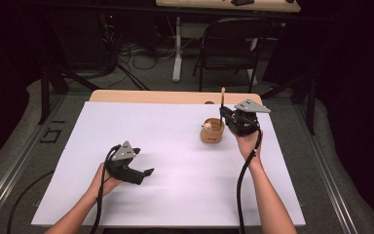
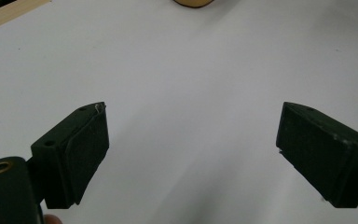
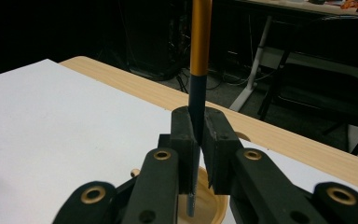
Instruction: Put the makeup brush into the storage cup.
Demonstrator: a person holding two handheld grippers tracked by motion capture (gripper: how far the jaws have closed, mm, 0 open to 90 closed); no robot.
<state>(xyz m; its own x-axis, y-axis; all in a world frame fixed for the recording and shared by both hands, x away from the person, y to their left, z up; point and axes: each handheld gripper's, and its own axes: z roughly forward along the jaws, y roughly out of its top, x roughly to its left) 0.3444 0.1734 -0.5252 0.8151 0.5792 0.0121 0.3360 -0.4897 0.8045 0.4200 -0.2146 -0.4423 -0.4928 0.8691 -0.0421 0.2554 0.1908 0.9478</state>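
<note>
Right gripper (image 1: pixel 222 118) held at the far right of the white surface (image 1: pixel 175 165), just beside and over a small wooden cup (image 1: pixel 212 130). Fingers (image 3: pixel 185 140) clamped together on a thin utensil handle (image 3: pixel 199 51), black where gripped and orange-yellow above, standing upright between the pads. Lower end of the handle reaching down past the fingers toward the cup's open mouth, seen below in the right gripper view; tip itself too small to make out. In the high view, handle rising straight up above the gripper, with the grey three-cornered plate (image 1: pixel 252 106) on top and a cable trailing back along the forearm. Something pale and rounded sitting at the near rim of the cup, not clear enough to identify.

Left gripper (image 1: pixel 146 173) resting low at the near left of the surface, well apart from the cup. Fingers (image 2: pixel 81 154) spread wide, nothing between them but bare white sheet. Bottom edge of the cup just visible at the top of the left gripper view, far ahead.

Wooden edge of the surface (image 1: pixel 165 96) showing beyond the white sheet; a dark folding chair (image 1: pixel 229 48) and loose cables on the floor behind
</note>
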